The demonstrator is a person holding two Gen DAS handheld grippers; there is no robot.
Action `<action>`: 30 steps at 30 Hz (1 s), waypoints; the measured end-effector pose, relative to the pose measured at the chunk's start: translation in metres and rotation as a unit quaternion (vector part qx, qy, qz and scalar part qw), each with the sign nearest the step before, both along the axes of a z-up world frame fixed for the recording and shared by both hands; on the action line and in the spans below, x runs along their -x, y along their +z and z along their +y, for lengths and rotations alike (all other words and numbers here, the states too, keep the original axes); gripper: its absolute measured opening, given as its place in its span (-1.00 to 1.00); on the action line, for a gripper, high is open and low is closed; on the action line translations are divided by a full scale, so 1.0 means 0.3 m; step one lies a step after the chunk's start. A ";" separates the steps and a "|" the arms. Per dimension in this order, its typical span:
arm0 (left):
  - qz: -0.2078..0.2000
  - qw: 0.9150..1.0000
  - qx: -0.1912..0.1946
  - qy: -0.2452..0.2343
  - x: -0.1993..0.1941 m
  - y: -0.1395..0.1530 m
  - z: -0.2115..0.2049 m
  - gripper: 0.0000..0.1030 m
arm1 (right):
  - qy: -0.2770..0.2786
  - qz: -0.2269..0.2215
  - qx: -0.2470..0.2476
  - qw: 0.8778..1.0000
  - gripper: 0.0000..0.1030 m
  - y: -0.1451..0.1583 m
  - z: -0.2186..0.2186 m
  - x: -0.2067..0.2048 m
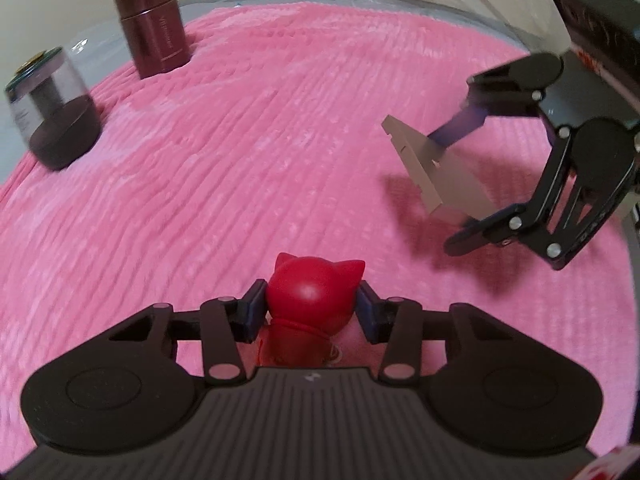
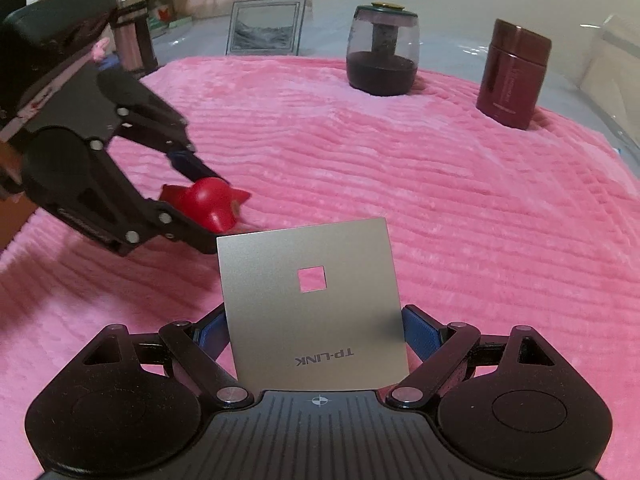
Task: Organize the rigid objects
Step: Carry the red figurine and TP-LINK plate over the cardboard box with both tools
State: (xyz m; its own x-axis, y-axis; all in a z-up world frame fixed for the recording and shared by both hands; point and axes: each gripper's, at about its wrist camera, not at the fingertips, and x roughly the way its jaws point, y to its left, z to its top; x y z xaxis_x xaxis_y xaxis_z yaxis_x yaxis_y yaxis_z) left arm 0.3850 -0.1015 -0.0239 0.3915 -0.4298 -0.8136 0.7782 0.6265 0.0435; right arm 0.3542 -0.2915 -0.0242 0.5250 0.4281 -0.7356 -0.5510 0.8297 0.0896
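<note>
My left gripper (image 1: 311, 307) is shut on a red cat-eared figurine (image 1: 312, 280), held just above the pink blanket (image 1: 240, 160). In the right wrist view the left gripper (image 2: 208, 208) and the figurine (image 2: 208, 202) are at the left. My right gripper (image 2: 314, 328) is shut on a flat grey TP-LINK plate (image 2: 312, 312) with a small square hole. In the left wrist view the right gripper (image 1: 464, 168) holds the grey plate (image 1: 436, 172) at the right, tilted on edge above the blanket.
A dark red cylindrical can (image 2: 512, 74) and a clear jar with a dark base (image 2: 382, 50) stand on the far part of the blanket; both show in the left wrist view, the can (image 1: 154, 24) and the jar (image 1: 52, 108). A framed picture (image 2: 264, 26) and a bottle (image 2: 134, 36) stand beyond.
</note>
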 end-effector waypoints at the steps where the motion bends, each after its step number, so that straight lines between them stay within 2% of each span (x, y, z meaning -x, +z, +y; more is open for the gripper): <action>1: 0.000 1.000 0.000 0.007 0.018 0.013 0.007 -0.21 | -0.003 0.001 -0.006 1.000 0.65 0.010 0.002 0.019; 8: 0.007 0.999 0.011 0.042 0.191 0.126 0.071 -0.21 | 0.005 -0.006 -0.012 1.000 0.65 0.092 0.048 0.165; 20: -0.020 0.995 0.056 0.078 0.538 0.345 0.193 -0.21 | 0.008 -0.022 -0.032 0.999 0.65 0.246 0.103 0.443; 30: -0.046 0.992 0.056 0.107 0.763 0.489 0.372 -0.21 | 0.034 -0.035 -0.034 0.998 0.65 0.345 0.215 0.620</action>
State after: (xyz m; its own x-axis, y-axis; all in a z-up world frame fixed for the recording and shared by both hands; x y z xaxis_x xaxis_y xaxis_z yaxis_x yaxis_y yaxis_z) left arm 0.1560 0.0099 0.1228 0.5534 -0.4137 -0.7229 0.6225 0.7821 0.0290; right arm 0.1681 -0.2271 0.0792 0.5428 0.5119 -0.6658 -0.6126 0.7836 0.1031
